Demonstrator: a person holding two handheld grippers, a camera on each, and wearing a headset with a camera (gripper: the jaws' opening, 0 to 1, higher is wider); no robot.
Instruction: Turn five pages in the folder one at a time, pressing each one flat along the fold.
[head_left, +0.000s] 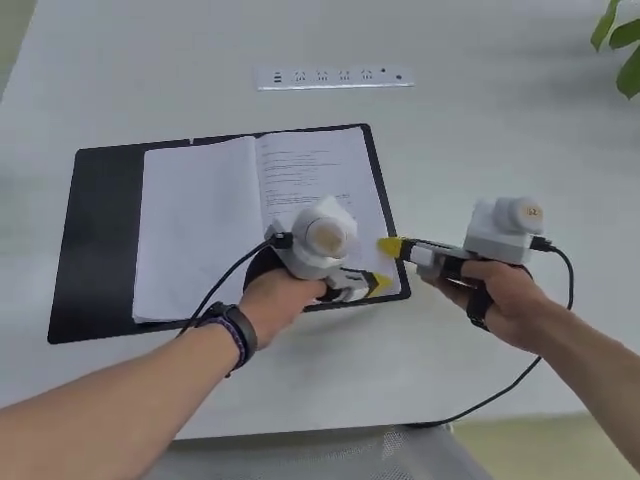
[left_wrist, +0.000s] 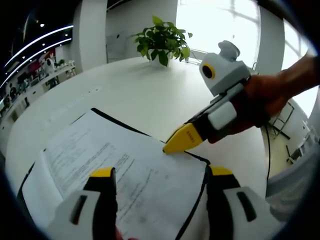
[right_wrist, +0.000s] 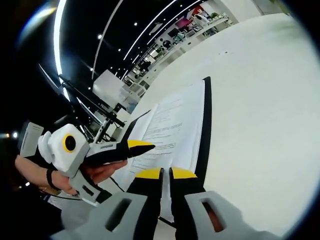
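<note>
Black folder (head_left: 100, 250) lies open on the left half of the table (head_left: 500, 130), fold running near-to-far. The right-hand page (head_left: 320, 170) has its free edge along the folder's right side. The right gripper (head_left: 390, 246) sits there, tips at that edge, jaws pretty much together; can't tell if paper's pinched. Left gripper (head_left: 372, 286) hovers over the folder's near right corner, jaws wide. So right's closer for the lift imo. Smooth white table, power strip (head_left: 333, 77) toward the far edge, plant (left_wrist: 162, 42), open office behind
</note>
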